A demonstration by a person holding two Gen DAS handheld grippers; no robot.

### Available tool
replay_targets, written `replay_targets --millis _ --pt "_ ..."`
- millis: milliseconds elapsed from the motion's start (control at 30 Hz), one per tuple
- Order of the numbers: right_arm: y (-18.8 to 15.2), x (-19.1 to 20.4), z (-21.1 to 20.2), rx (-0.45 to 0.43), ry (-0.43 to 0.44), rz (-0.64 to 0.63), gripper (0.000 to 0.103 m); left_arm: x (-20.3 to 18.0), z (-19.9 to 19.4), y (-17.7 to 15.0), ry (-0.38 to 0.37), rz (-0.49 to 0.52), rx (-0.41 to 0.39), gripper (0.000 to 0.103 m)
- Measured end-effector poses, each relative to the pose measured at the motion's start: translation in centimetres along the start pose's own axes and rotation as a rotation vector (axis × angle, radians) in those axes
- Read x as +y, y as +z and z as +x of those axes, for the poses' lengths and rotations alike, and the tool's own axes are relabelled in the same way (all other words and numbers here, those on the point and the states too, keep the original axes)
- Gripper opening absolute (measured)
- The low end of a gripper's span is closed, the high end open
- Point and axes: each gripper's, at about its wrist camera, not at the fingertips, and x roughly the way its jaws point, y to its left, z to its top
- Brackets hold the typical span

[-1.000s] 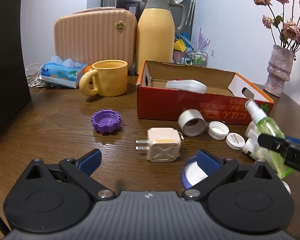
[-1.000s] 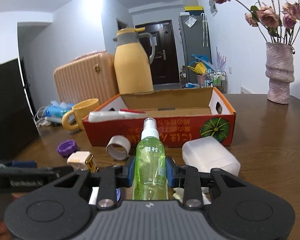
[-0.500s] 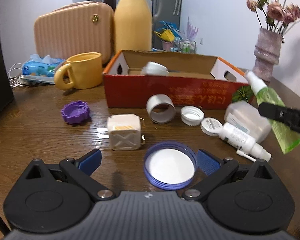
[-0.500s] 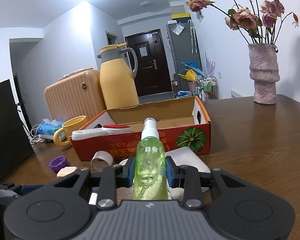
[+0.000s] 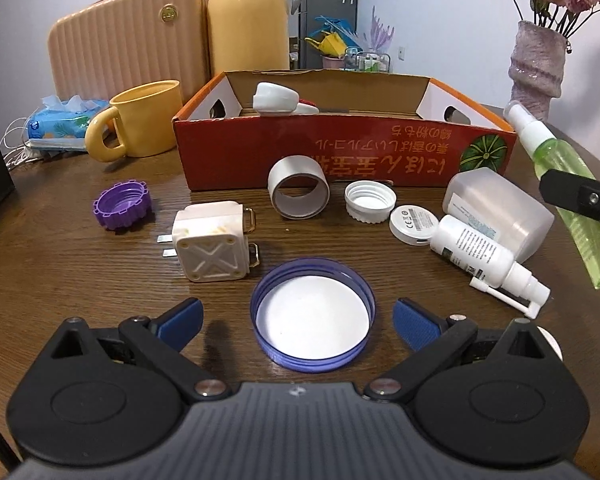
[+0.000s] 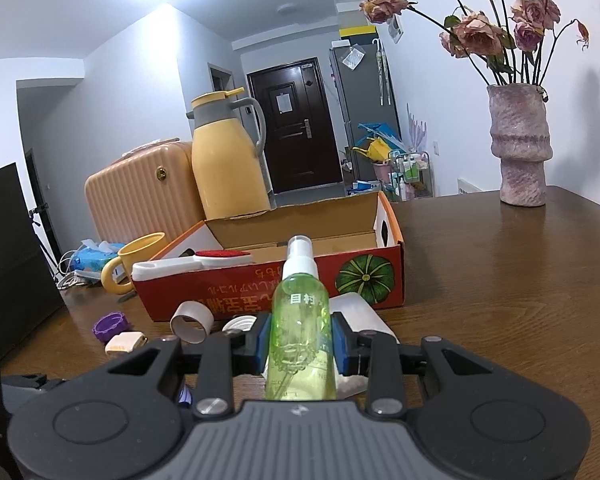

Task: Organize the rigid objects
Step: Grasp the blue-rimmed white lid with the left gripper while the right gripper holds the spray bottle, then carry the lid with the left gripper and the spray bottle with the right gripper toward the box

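My right gripper (image 6: 301, 338) is shut on a green spray bottle (image 6: 300, 320), held above the table; the bottle also shows in the left wrist view (image 5: 568, 196). My left gripper (image 5: 298, 318) is open, its fingers either side of a blue jar lid (image 5: 312, 316) lying on the table. An orange cardboard box (image 5: 340, 156) holds a white item (image 5: 276, 98). In front of it lie a white plug adapter (image 5: 210, 246), tape roll (image 5: 299, 192), white cap (image 5: 370, 202), round disc (image 5: 414, 224), white spray bottle (image 5: 484, 256), clear container (image 5: 500, 212) and purple cap (image 5: 122, 208).
A yellow mug (image 5: 140, 120), tissue pack (image 5: 64, 124), yellow thermos (image 5: 248, 20) and peach case (image 5: 128, 36) stand at the back left. A vase of dried flowers (image 6: 518, 140) stands at the back right on the wooden table (image 6: 500, 280).
My left gripper has swung right, so the blue lid now lies between its open fingers. My right gripper has risen with the green bottle, shifting right of the box.
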Motion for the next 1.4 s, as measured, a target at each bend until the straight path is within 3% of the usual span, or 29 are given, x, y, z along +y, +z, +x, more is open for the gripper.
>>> replay_targets --millis 133,233,367,700,1133,1400 --pt "-0.1 0.2 0.0 0.001 -0.001 -0.007 0.030 -0.1 0.6 0.0 0.012 -0.002 0.010 0.102" --pt "-0.1 0.3 0.1 0.002 -0.006 -0.009 0.030 0.1 1.1 0.1 0.001 -0.010 0.023 0.094" --pt "-0.3 0.6 0.1 -0.001 0.005 -0.017 0.030 -0.1 1.2 0.1 -0.012 0.013 0.004 0.067" --pt "-0.6 0.7 -0.2 -0.018 -0.021 -0.005 0.030 -0.7 -0.3 -0.1 -0.031 0.057 -0.066 0.067" --pt "0.0 1.3 -1.6 -0.063 -0.056 0.011 0.030 0.4 -4.7 0.3 -0.061 0.008 -0.193 0.067" --pt "1.8 2.2 -2.3 -0.114 -0.063 -0.010 0.030 1.4 -7.9 2.2 -0.064 -0.013 -0.286 0.067"
